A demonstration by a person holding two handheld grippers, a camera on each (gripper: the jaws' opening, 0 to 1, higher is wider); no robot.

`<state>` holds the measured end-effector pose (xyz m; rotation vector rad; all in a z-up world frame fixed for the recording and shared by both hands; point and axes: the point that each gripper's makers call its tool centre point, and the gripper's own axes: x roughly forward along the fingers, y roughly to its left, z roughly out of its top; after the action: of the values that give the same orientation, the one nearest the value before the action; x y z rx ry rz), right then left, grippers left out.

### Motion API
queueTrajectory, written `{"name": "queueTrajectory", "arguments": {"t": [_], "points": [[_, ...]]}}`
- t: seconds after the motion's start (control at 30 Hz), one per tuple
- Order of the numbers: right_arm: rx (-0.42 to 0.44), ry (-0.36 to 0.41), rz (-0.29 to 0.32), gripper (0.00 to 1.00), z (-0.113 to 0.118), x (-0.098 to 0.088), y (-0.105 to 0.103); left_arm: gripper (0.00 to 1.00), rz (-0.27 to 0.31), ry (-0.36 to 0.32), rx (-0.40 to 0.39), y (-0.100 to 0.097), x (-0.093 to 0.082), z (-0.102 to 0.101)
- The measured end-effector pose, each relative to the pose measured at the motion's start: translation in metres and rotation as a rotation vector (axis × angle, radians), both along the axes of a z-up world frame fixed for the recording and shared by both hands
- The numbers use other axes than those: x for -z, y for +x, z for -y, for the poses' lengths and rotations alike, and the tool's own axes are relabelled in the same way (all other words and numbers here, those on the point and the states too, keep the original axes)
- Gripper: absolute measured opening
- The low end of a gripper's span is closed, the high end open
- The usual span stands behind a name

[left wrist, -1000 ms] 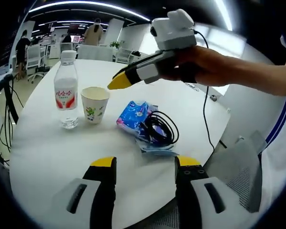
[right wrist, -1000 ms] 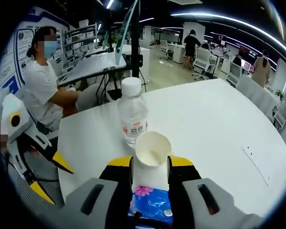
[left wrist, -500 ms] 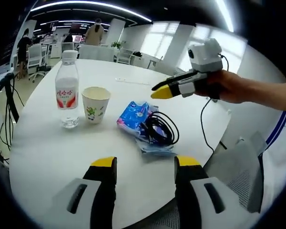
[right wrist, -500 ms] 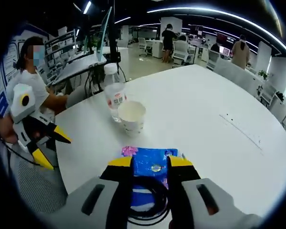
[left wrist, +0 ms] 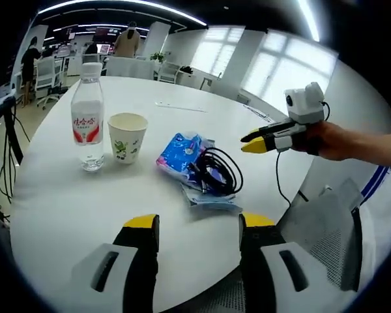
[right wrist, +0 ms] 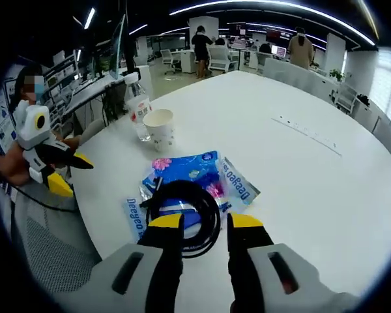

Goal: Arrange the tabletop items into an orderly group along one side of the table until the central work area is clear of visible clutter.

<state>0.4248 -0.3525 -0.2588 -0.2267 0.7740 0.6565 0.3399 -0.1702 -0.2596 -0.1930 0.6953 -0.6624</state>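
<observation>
Presumably the coiled black cable (right wrist: 180,215) is the next thing to be taken, since the right gripper (right wrist: 205,221) is poised just above its near edge with its jaws apart and nothing between them. For a clean pickup, the jaws are best brought down across a bundle of the loops rather than over a single strand, so that the coil is lifted whole and the blue packets (right wrist: 186,173) beneath it are not dragged along (the cable lies directly on them, and they overlap one another loosely). The left gripper (left wrist: 199,223) is held back near the table's edge, jaws likewise apart and empty, looking over the white round table (left wrist: 65,208). Farther along the table, the water bottle (left wrist: 87,122) stands upright with the paper cup (left wrist: 126,135) just beside it, apart from the packets; the two already form a tidy pair toward one side, and the remaining items could be gathered next to them. The cup looks light and easily tipped, so anything slid toward it should be stopped short. A thin pale strip (right wrist: 306,133) lies well away on the far surface. Office chairs, desks and several people are seen in the background, none of them in the way.
</observation>
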Motion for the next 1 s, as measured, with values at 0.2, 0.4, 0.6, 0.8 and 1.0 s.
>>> {"name": "queueTrajectory", "arguments": {"t": [0.2, 0.4, 0.6, 0.8, 1.0], "points": [[0.051, 0.019, -0.021, 0.24, 0.009, 0.005, -0.018, 0.5, -0.004, -0.013, -0.035, 0.003, -0.001, -0.005], [0.074, 0.025, -0.04, 0.24, 0.015, 0.011, -0.027, 0.5, -0.002, -0.014, -0.04, 0.003, -0.001, -0.006], [0.084, 0.037, -0.057, 0.24, 0.016, 0.017, -0.026, 0.5, 0.0, -0.007, -0.045, 0.003, 0.0, -0.007], [0.085, 0.052, -0.073, 0.24, 0.011, 0.021, -0.022, 0.49, 0.011, -0.002, -0.061, 0.004, -0.001, -0.01], [0.072, 0.063, -0.087, 0.24, 0.0, 0.025, -0.017, 0.49, 0.016, 0.007, -0.069, 0.004, -0.002, -0.012]]}}
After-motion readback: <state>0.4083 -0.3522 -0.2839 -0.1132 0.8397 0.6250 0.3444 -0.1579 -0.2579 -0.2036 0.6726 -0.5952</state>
